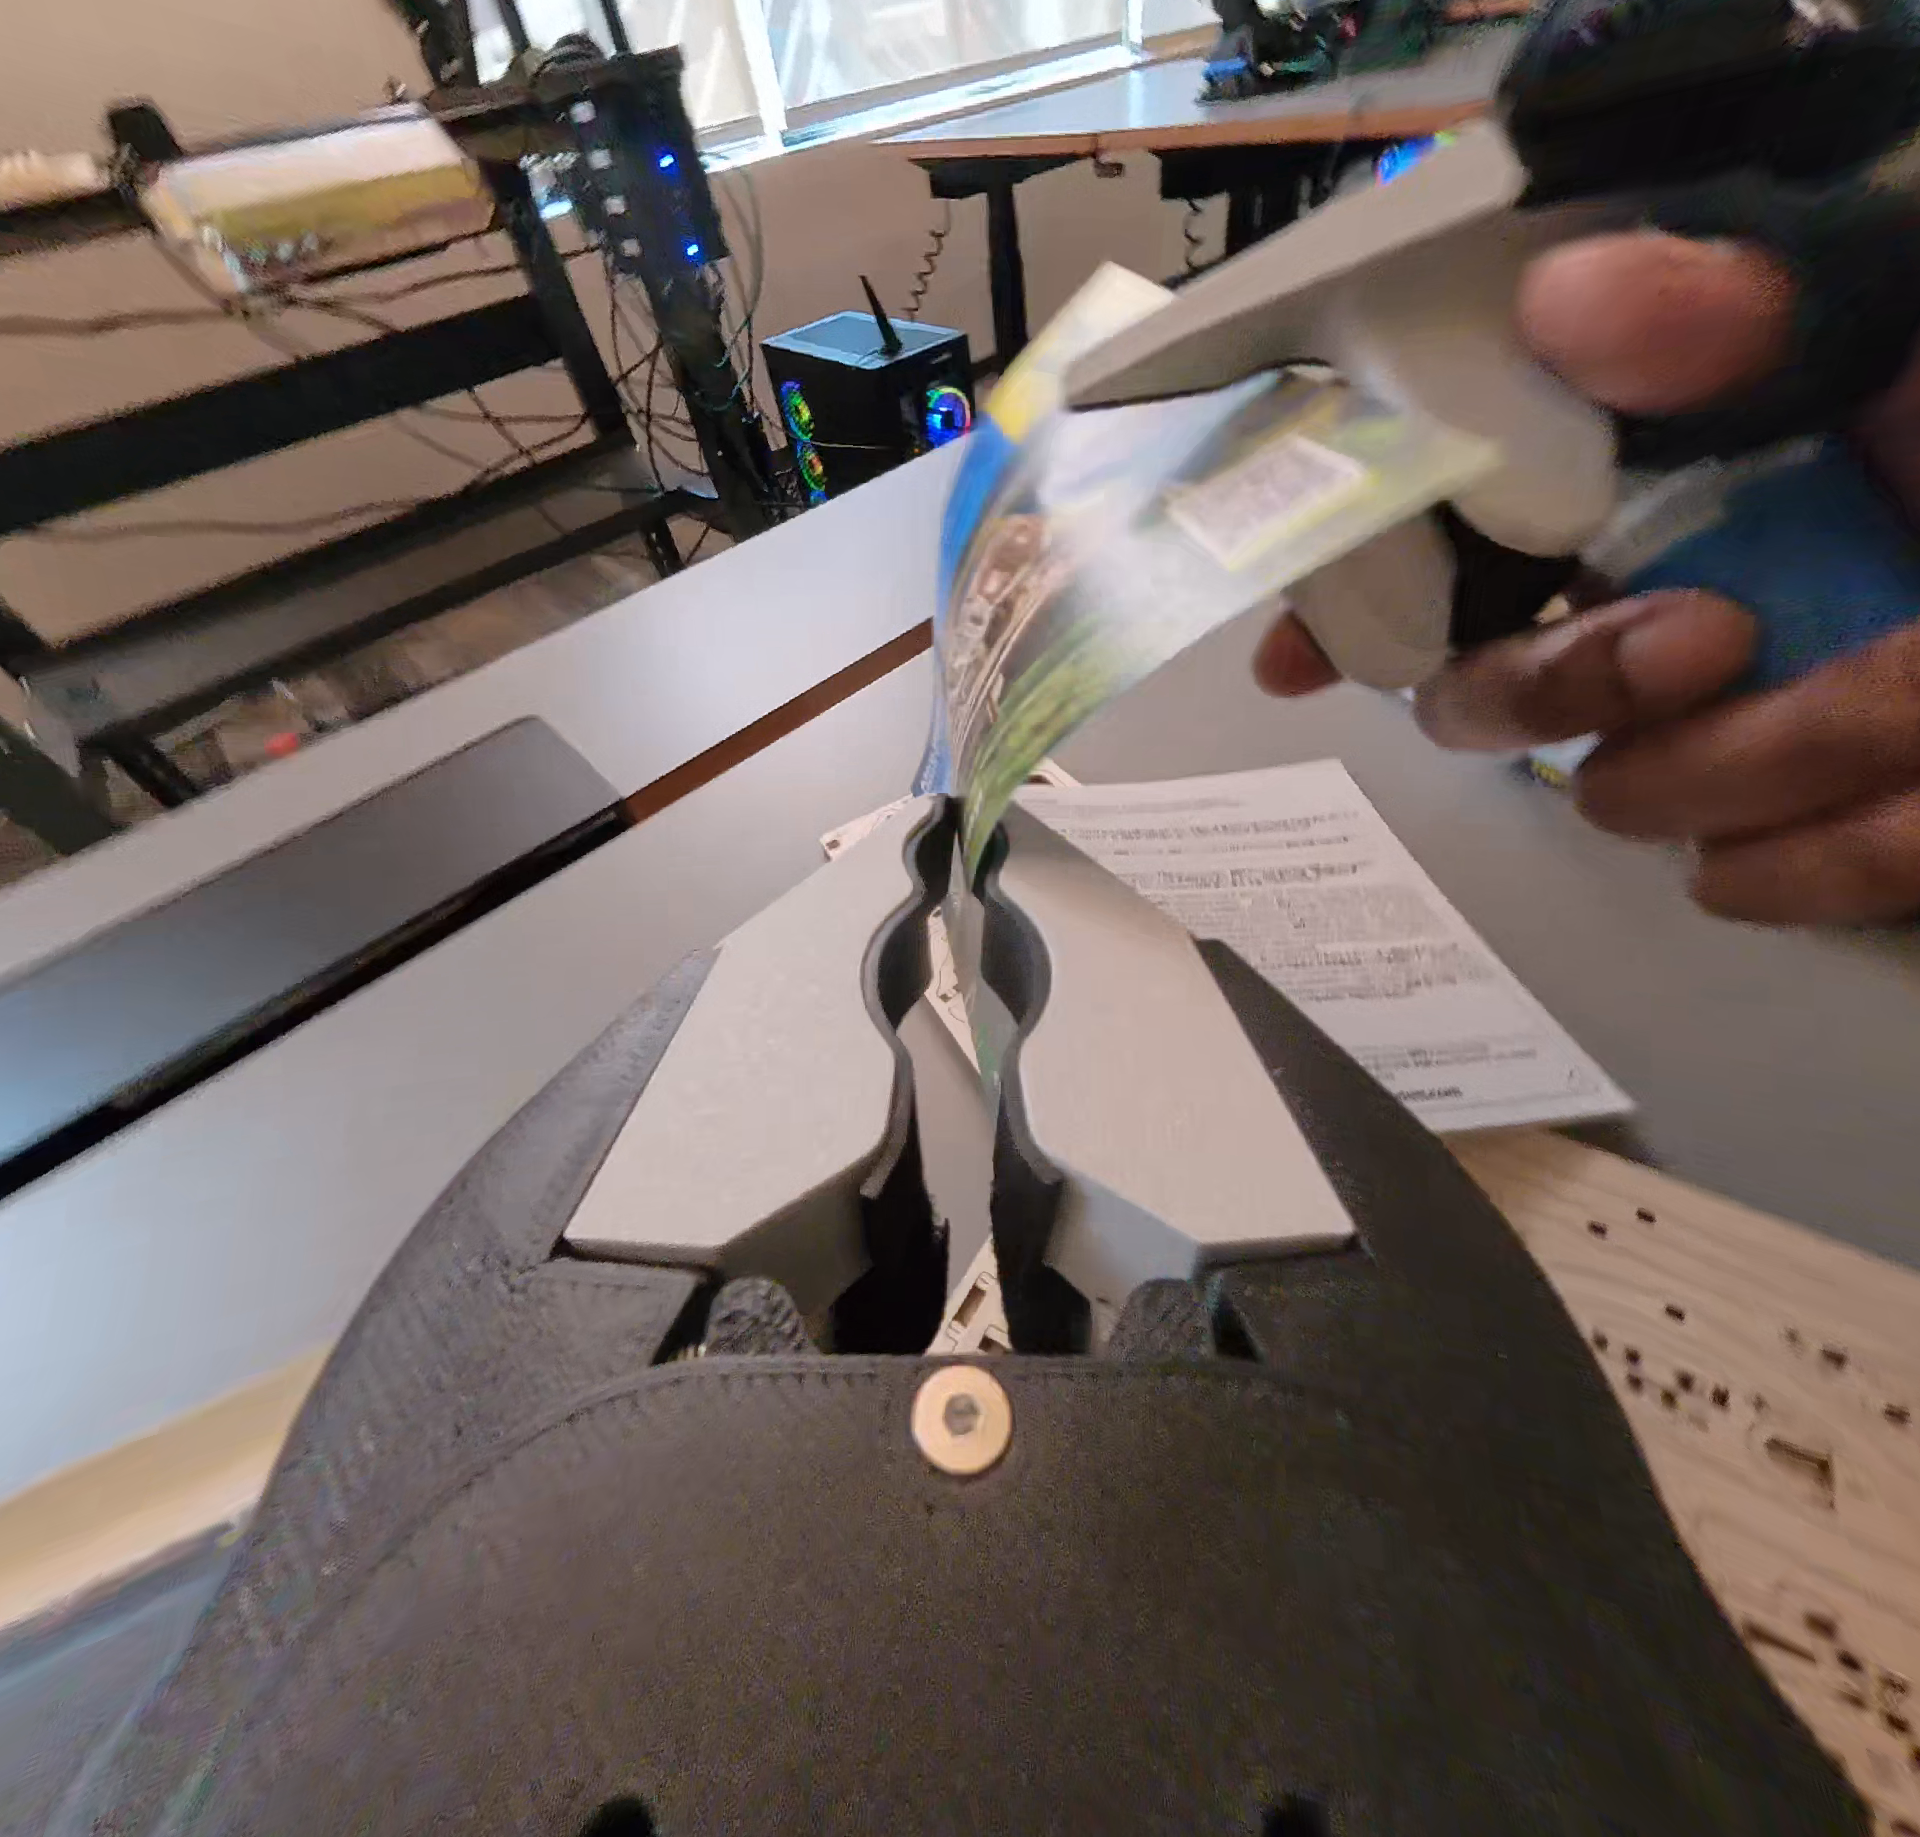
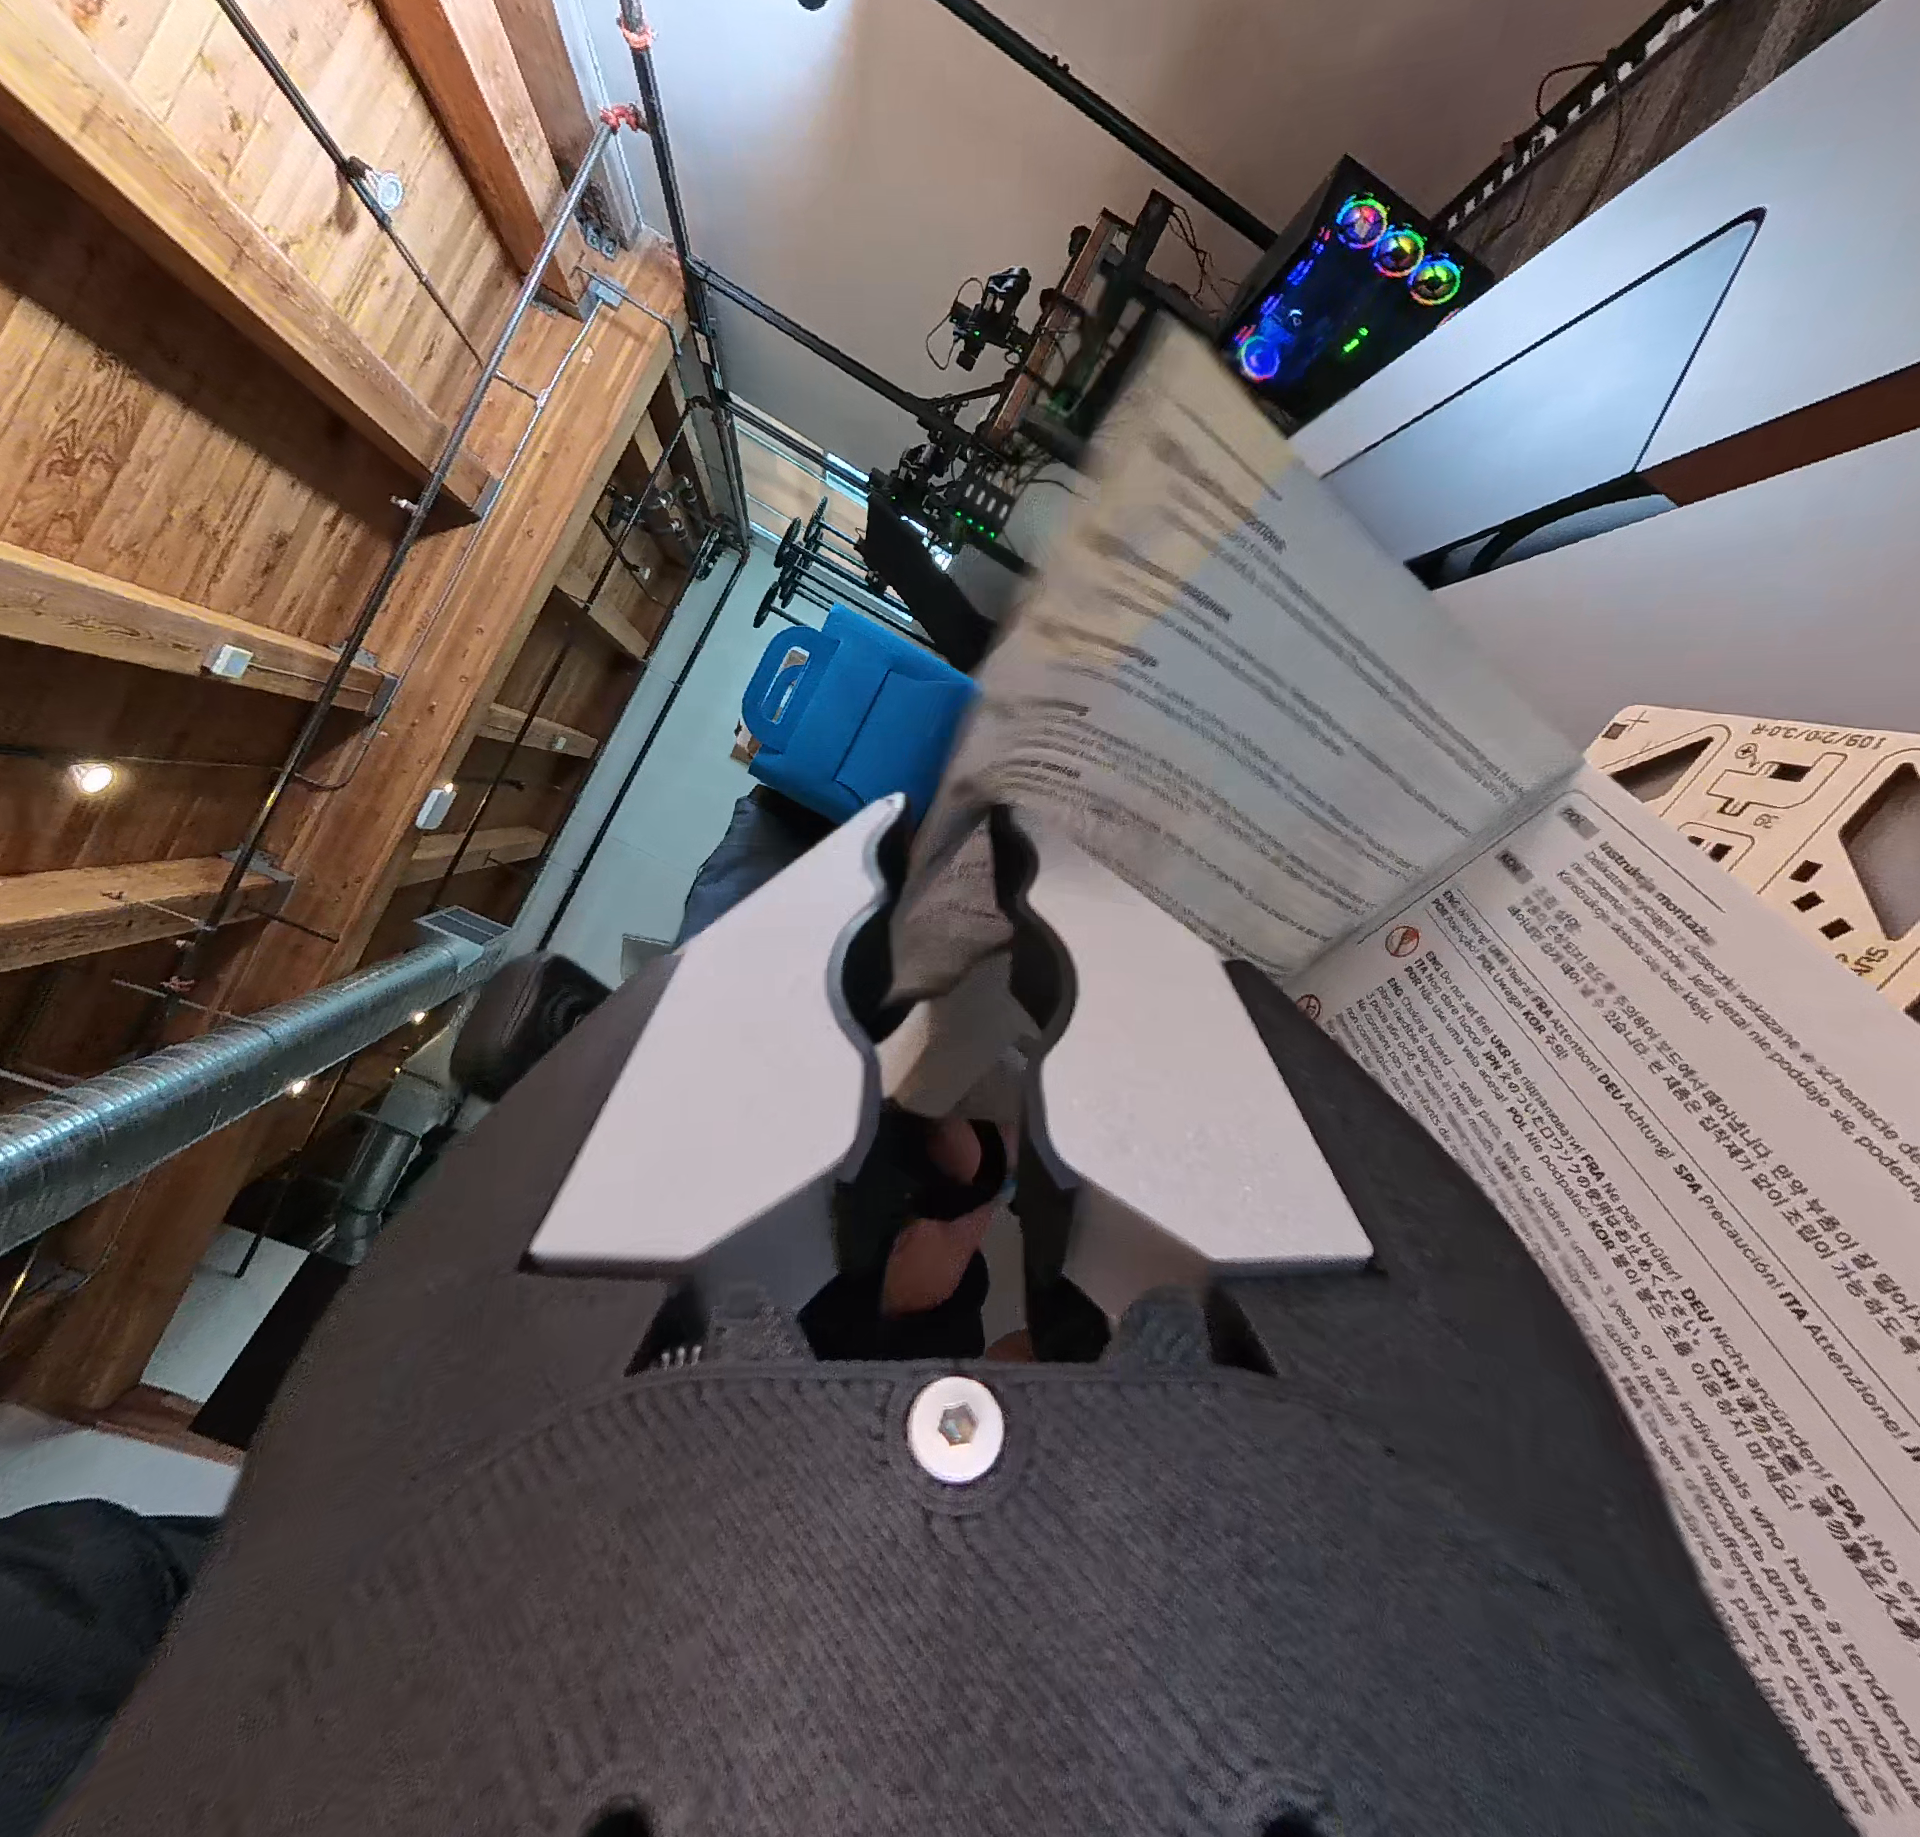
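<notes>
- Grey fingers of the left gripper (image 1: 971, 821) fill the near part of the left wrist view. Its jaws are pressed together on the lower edge of a thin glossy leaflet (image 1: 1060, 582), with only the leaflet's thickness between the tips.
- From that pinch the leaflet rises and bows up to the right. Its blue and green printed face is blurred.
- Its far end sits in the right gripper (image 2: 940, 831), whose jaws are likewise closed on it. The right wrist view shows the leaflet's grey text side (image 2: 1195, 696) fanning away from the tips.
- My judgement is that the leaflet is flimsy and slick, and it is held only at two opposite edges. It handles best with a little slack kept in the bow and both clamps firm. Pulling the grippers straight apart, or twisting one against the other, could crease it or tear it at a pinch.
- A bare hand (image 1: 1714, 707) wraps the right gripper's handle at the upper right of the left wrist view.
- Below the leaflet, a white printed paper (image 1: 1299, 935) lies flat on the grey table (image 1: 416, 1112), apart from both grippers.
- A pale wooden board (image 1: 1714, 1424) with small cut-outs lies just beside that paper, nearer the camera, and it looks to overlap the paper's near edge.
</notes>
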A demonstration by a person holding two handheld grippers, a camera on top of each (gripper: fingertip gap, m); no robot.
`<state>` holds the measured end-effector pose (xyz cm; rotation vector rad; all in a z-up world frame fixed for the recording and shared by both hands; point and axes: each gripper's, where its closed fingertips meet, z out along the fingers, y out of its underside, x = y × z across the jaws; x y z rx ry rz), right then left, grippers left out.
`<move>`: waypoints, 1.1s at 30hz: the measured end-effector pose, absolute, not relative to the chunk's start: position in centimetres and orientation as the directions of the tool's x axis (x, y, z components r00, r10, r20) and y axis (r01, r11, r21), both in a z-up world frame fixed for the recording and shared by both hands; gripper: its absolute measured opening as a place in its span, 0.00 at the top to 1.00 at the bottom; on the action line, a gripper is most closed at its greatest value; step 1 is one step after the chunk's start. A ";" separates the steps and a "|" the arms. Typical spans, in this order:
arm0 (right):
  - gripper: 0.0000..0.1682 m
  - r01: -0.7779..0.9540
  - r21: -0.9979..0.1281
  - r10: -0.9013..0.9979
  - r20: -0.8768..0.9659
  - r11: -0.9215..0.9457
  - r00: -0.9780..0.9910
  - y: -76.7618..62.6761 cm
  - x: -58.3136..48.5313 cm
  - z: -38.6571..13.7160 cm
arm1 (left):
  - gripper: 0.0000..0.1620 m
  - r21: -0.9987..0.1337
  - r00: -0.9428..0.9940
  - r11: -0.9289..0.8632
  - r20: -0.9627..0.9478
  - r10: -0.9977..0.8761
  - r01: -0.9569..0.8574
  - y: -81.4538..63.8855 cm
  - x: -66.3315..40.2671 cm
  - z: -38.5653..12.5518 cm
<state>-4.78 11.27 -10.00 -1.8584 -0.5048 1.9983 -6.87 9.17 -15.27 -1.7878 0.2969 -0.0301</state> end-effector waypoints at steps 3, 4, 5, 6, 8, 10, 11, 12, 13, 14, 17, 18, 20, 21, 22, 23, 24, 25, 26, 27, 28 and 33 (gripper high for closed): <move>0.81 -0.014 -0.507 0.507 -0.859 -0.862 -0.066 11.3 -4.8 -10.0 | 1.00 -0.973 0.989 -0.230 0.058 -0.134 0.026 9.4 -8.7 -15.2; 0.77 -0.010 -0.520 0.520 -0.853 -0.854 -0.053 11.3 -4.8 -10.2 | 1.00 -0.966 0.984 -0.233 0.141 -0.106 0.113 9.4 -9.3 -15.3; 0.74 -0.003 -0.537 0.537 -0.843 -0.844 -0.039 11.4 -4.9 -10.3 | 1.00 -0.951 0.970 -0.234 0.227 -0.084 0.202 9.4 -9.9 -15.4; 0.73 0.006 -0.557 0.557 -0.830 -0.830 -0.021 11.4 -4.9 -10.6 | 1.00 -0.930 0.949 -0.230 0.310 -0.066 0.287 9.4 -10.4 -15.4; 0.71 0.038 -0.608 0.609 -0.793 -0.793 0.021 11.4 -5.0 -11.2 | 1.00 -0.870 0.887 -0.213 0.461 -0.030 0.445 9.3 -11.6 -15.6; 0.70 0.092 -0.661 0.667 -0.742 -0.744 0.067 11.1 -5.1 -12.1 | 0.99 -0.797 0.810 -0.186 0.586 -0.005 0.575 9.1 -12.8 -15.9; 0.69 0.125 -0.684 0.695 -0.714 -0.718 0.087 11.0 -5.2 -12.7 | 0.99 -0.762 0.773 -0.169 0.635 0.002 0.626 9.0 -13.3 -16.0; 0.68 0.157 -0.705 0.722 -0.683 -0.692 0.113 10.9 -5.2 -13.3 | 0.99 -0.730 0.739 -0.154 0.673 0.005 0.666 8.8 -13.8 -16.0; 0.67 0.184 -0.724 0.747 -0.649 -0.665 0.146 11.1 -5.2 -14.0 | 0.99 -0.704 0.712 -0.144 0.702 0.008 0.696 8.8 -14.2 -16.1; 0.66 0.203 -0.739 0.766 -0.616 -0.642 0.181 11.4 -5.0 -14.6 | 0.99 -0.684 0.691 -0.136 0.722 0.009 0.717 8.7 -14.5 -16.2; 0.65 0.234 -0.751 0.785 -0.573 -0.618 0.235 12.1 -4.7 -15.7 | 0.99 -0.663 0.669 -0.131 0.744 0.003 0.737 8.6 -14.7 -16.2; 0.65 0.238 -0.747 0.783 -0.576 -0.621 0.233 12.1 -4.6 -15.8 | 0.99 -0.665 0.671 -0.132 0.741 0.002 0.735 8.6 -14.7 -16.2; 0.65 0.246 -0.743 0.782 -0.576 -0.623 0.240 12.2 -4.5 -16.0 | 0.99 -0.676 0.682 -0.136 0.731 -0.008 0.724 8.7 -14.4 -16.0; 0.65 0.250 -0.742 0.782 -0.572 -0.622 0.247 12.4 -4.5 -16.2 | 0.99 -0.681 0.686 -0.139 0.728 -0.020 0.719 8.7 -14.2 -15.8; 0.65 0.252 -0.741 0.781 -0.570 -0.623 0.255 12.5 -4.4 -16.4 | 0.99 -0.686 0.688 -0.142 0.725 -0.041 0.714 8.7 -13.9 -15.6; 0.65 0.251 -0.740 0.779 -0.569 -0.624 0.262 12.7 -4.3 -16.5 | 0.99 -0.692 0.690 -0.144 0.720 -0.070 0.708 8.8 -13.5 -15.2; 0.65 0.247 -0.739 0.777 -0.569 -0.627 0.269 12.9 -4.2 -16.5 | 1.00 -0.698 0.692 -0.144 0.715 -0.100 0.701 8.8 -13.2 -14.7; 0.65 0.243 -0.739 0.775 -0.569 -0.629 0.275 13.1 -4.1 -16.6 | 1.00 -0.707 0.694 -0.143 0.708 -0.133 0.693 8.7 -12.8 -14.2; 0.64 0.239 -0.739 0.773 -0.568 -0.630 0.282 13.3 -4.0 -16.6 | 1.00 -0.716 0.697 -0.139 0.698 -0.163 0.684 8.7 -12.5 -13.7; 0.64 0.235 -0.739 0.771 -0.566 -0.631 0.290 13.5 -3.9 -16.7 | 1.00 -0.724 0.699 -0.136 0.689 -0.191 0.676 8.6 -12.2 -13.2; 0.63 0.233 -0.741 0.771 -0.561 -0.630 0.301 13.7 -3.8 -16.8 | 1.00 -0.732 0.698 -0.132 0.679 -0.225 0.669 8.5 -11.8 -12.7; 0.59 0.223 -0.761 0.779 -0.525 -0.610 0.342 14.8 -3.3 -17.1 | 1.00 -0.720 0.608 -0.141 0.660 -0.440 0.680 7.3 -10.0 -9.7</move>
